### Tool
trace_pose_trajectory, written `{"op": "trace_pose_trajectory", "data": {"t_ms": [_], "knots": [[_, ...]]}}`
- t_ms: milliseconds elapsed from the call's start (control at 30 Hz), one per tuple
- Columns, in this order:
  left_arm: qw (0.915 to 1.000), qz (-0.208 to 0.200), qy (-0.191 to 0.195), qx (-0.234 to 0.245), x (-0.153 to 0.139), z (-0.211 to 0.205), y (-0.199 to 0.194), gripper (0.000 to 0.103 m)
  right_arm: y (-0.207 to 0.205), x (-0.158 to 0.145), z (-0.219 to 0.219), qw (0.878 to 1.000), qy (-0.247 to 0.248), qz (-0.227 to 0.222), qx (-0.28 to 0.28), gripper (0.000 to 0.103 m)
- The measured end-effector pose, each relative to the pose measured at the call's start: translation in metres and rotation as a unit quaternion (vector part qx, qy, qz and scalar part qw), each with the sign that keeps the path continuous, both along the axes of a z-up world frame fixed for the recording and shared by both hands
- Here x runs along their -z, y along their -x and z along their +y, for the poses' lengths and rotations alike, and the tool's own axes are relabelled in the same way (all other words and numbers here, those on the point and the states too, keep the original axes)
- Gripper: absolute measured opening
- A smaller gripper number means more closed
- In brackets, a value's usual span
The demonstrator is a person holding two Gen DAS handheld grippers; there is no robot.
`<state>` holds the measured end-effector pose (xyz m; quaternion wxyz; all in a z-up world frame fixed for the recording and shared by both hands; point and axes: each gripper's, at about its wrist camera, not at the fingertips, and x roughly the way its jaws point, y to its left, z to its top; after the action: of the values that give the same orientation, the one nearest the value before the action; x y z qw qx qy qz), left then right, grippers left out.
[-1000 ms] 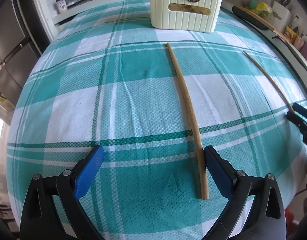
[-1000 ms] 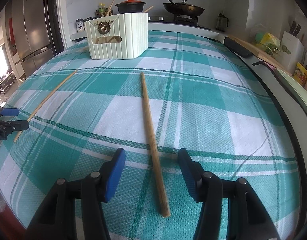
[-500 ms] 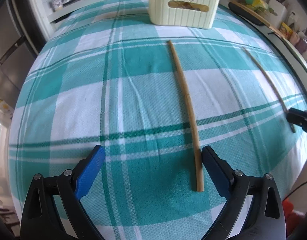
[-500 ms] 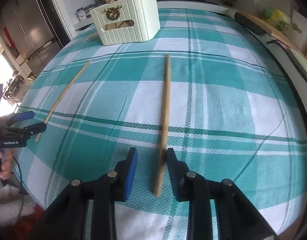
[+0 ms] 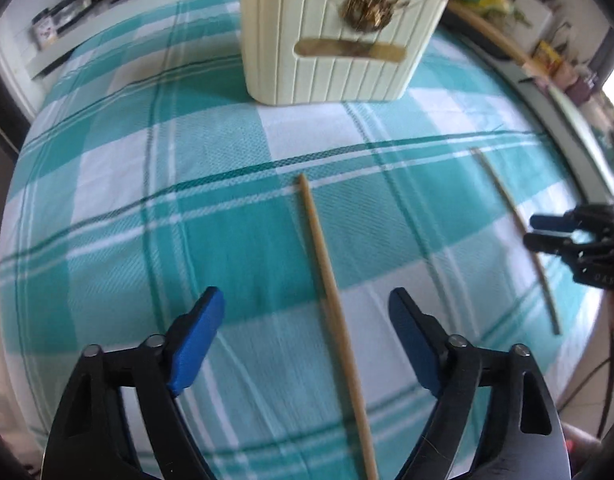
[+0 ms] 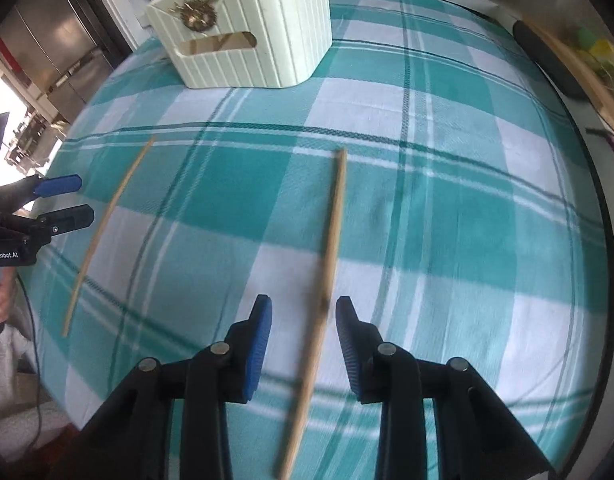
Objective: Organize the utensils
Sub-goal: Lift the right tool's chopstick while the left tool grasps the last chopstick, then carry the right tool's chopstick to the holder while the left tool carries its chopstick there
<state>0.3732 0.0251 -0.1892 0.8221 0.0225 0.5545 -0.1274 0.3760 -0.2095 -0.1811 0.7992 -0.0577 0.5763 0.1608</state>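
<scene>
I hold 2 tools over the surface (image 5: 119,208), which is covered in a teal-and-white checked cloth. My left tool (image 5: 307,338) stands apart, its jaws just closing in, with a wooden chopstick (image 5: 327,280) lying on the cloth between them, nearer the right pad, untouched. My right tool (image 6: 303,328) has narrower jaws that have just eased open a little; the second chopstick (image 6: 331,240) runs between its pads (image 6: 263,332), and I see a gap on both sides, so I judge it is not yet clamped.

To do this well, I should center each stick between the pads and close near its near end, then keep the shaft in line as I lift.

The cream ribbed utensil holder (image 6: 251,36) stands at the far end, well apart from both sticks, already holding some wooden pieces. The cloth between is bare, so the path forward is open. The right edge of the surface carries a long board (image 6: 579,68) and clutter; I should stay off that side.
</scene>
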Motion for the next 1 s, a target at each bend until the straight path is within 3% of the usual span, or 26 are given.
{"op": "trace_pose_trajectory", "data": {"t_ms": [167,200,233,267,333,467,600,700,800,1000], "knots": [[0.9989,0.002,-0.046,0.006,0.013,-0.013,-0.018,0.076,-0.027,0.007,0.011,1.000,0.024,-0.003,-0.008,0.034],[0.9986,-0.001,-0.052,0.011,0.013,-0.017,-0.019,0.069,-0.032,0.007,0.013,1.000,0.027,-0.001,-0.009,0.031],[0.9988,-0.005,-0.045,0.018,0.011,-0.020,-0.021,0.054,-0.039,0.008,0.017,1.000,0.029,-0.004,-0.008,0.017],[0.9987,-0.009,-0.046,0.019,0.009,-0.023,-0.022,0.045,-0.043,0.007,0.020,0.999,0.040,-0.010,-0.008,0.011],[0.9983,-0.021,-0.047,0.027,0.008,-0.027,-0.027,0.008,-0.055,0.008,0.024,0.999,0.045,-0.017,-0.007,0.007],[0.9983,-0.045,-0.038,0.003,0.000,-0.018,-0.031,0.004,-0.068,0.001,0.024,0.999,0.025,-0.036,0.002,0.007],[0.9934,-0.113,0.015,-0.016,-0.045,0.000,-0.006,0.004,-0.049,-0.045,0.018,0.993,-0.035,-0.110,0.000,0.007],[0.9824,-0.176,0.060,-0.023,-0.091,0.015,0.027,0.004,-0.013,-0.093,0.022,0.980,-0.053,-0.189,-0.020,0.007],[0.9713,-0.218,0.093,-0.022,-0.123,0.024,0.053,0.004,0.019,-0.124,0.019,0.968,-0.072,-0.237,-0.030,0.007],[0.9500,-0.282,0.130,-0.031,-0.164,0.033,0.096,0.004,0.072,-0.160,0.018,0.945,-0.092,-0.313,-0.036,0.007]]}}
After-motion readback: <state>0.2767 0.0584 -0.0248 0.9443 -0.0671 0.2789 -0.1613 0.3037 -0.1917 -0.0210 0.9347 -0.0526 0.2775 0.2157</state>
